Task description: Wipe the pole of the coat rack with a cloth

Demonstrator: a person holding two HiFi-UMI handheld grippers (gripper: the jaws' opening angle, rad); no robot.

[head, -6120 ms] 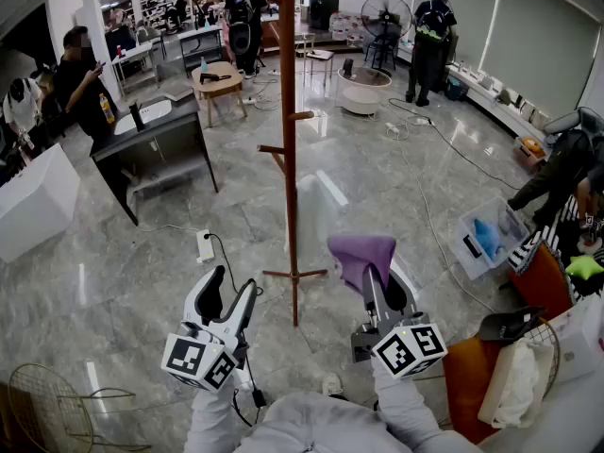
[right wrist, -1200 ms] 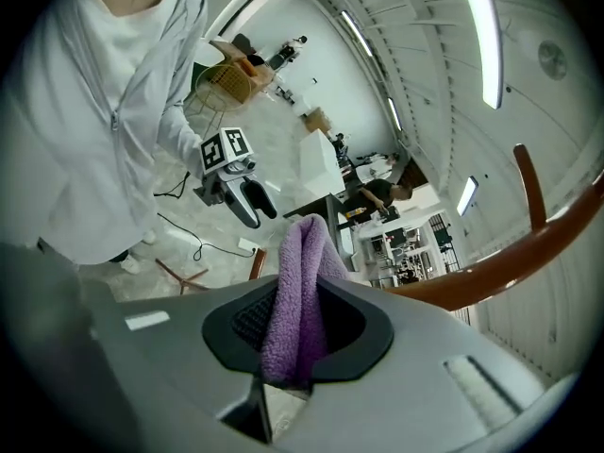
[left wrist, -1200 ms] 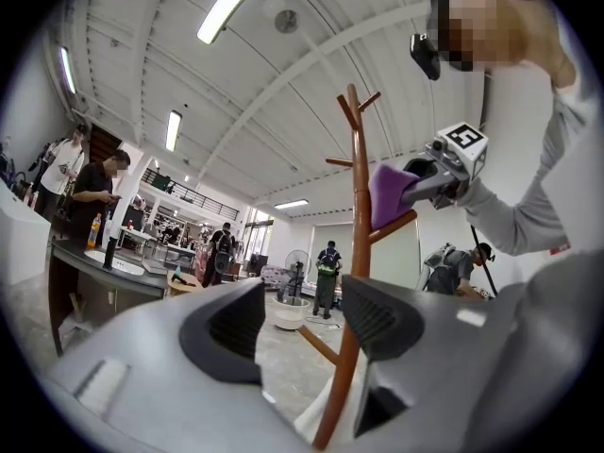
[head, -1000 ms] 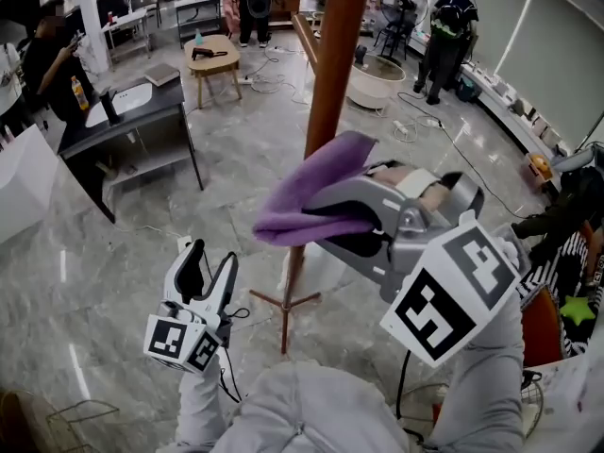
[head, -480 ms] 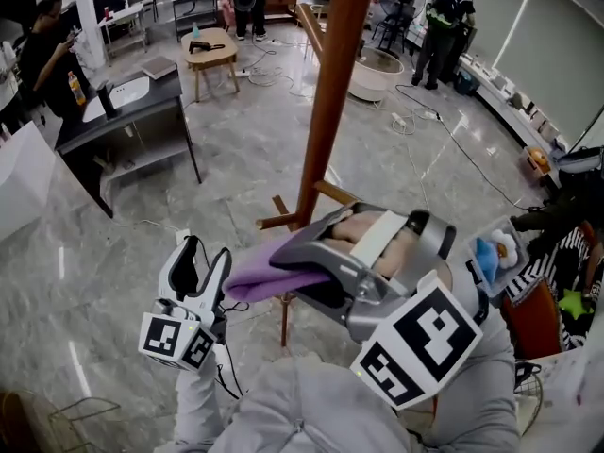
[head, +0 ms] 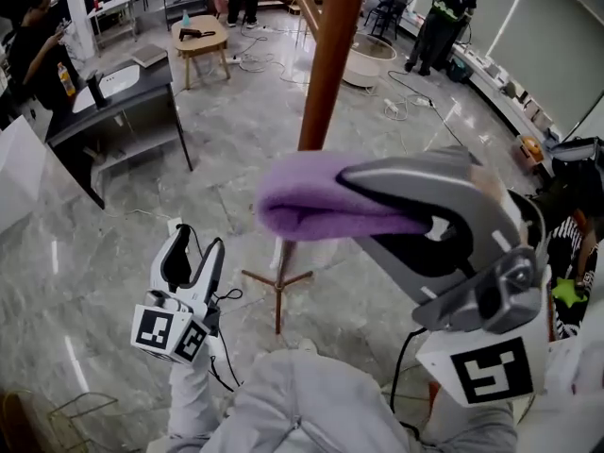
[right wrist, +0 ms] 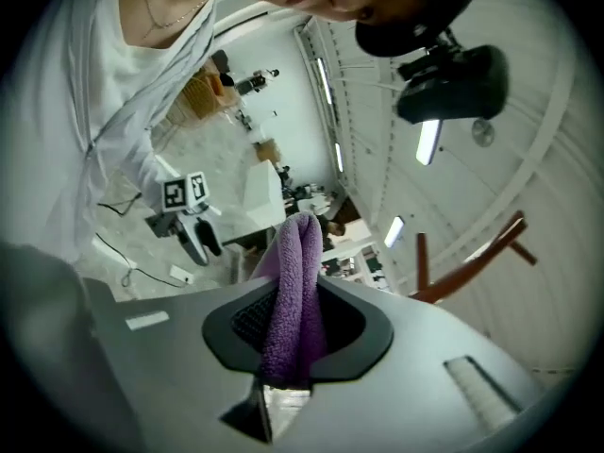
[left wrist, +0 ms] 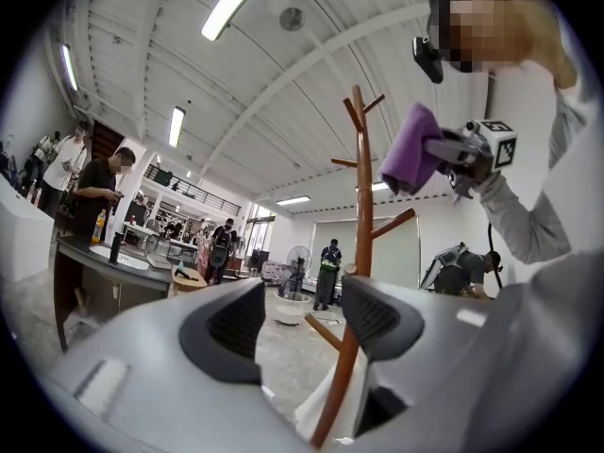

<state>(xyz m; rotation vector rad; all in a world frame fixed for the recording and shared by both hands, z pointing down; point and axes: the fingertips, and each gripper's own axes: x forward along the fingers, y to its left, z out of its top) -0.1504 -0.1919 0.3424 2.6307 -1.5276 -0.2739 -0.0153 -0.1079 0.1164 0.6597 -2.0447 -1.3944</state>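
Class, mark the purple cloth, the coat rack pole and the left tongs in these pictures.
purple cloth (head: 311, 206), head view, on its folded front end.
coat rack pole (head: 327, 55), head view, on the shaft above the cloth.
left tongs (head: 196, 245), head view, midway between the fingertips.

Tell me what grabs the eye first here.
A purple cloth, clamped in the right gripper, fills the middle of the head view, in front of the brown coat rack pole. Low on the left, the left gripper hangs open and empty above the marble floor.
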